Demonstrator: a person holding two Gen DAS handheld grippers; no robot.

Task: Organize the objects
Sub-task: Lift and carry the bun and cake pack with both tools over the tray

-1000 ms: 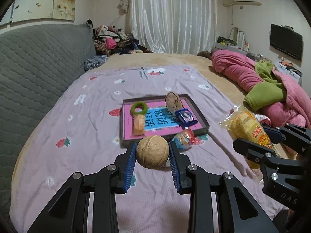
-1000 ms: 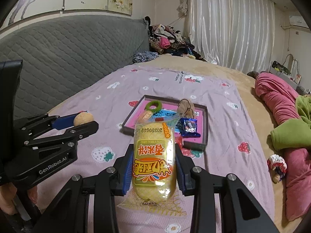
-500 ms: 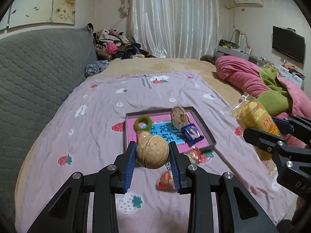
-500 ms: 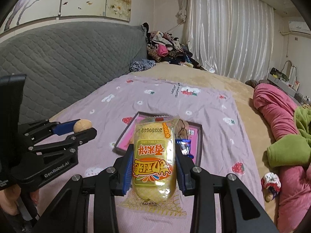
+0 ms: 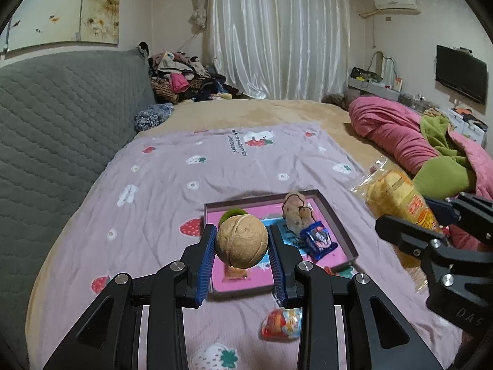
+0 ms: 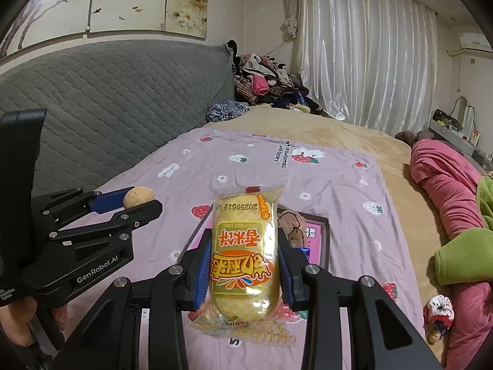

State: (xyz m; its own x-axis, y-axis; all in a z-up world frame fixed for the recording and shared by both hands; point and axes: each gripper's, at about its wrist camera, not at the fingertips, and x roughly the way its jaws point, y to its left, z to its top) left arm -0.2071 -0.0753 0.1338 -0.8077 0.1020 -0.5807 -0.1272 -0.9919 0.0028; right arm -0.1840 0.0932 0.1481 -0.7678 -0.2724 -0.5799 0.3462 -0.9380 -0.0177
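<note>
Two handheld grippers were raised above a bed covered w/ a lilac strawberry-print sheet [image 5: 172,185]. The left gripper [image 5: 242,248] was clamped on a walnut [image 5: 242,241], its blue pads pressing both sides of the shell. The right gripper [image 6: 243,265] was clamped on a yellow snack-cake packet [image 6: 243,256], held lengthwise w/ the crimped wrapper ends sticking out front and back.

Below and ahead of both lay a shallow tray [image 5: 342,231] w/ a pink base and dark rim. Inside it: a small brown plush toy [image 5: 295,212], a blue wrapped candy [image 5: 319,239], a green ring mostly hidden behind the walnut, and an orange-wrapped item near the front edge. A red-and-orange wrapped sweet [image 5: 282,323] sat on the sheet just outside the tray's near edge. A pink quilt and green blanket were heaped at the right side of the bed.

Judged step: carrying phase, both items lifted and not yet placed. Next move probably calls for lowering each gripper over a bare part of the tray, clear of the toy and candy, then opening the jaws low so the round walnut doesn't roll off. The loose sweet would remain to collect.
</note>
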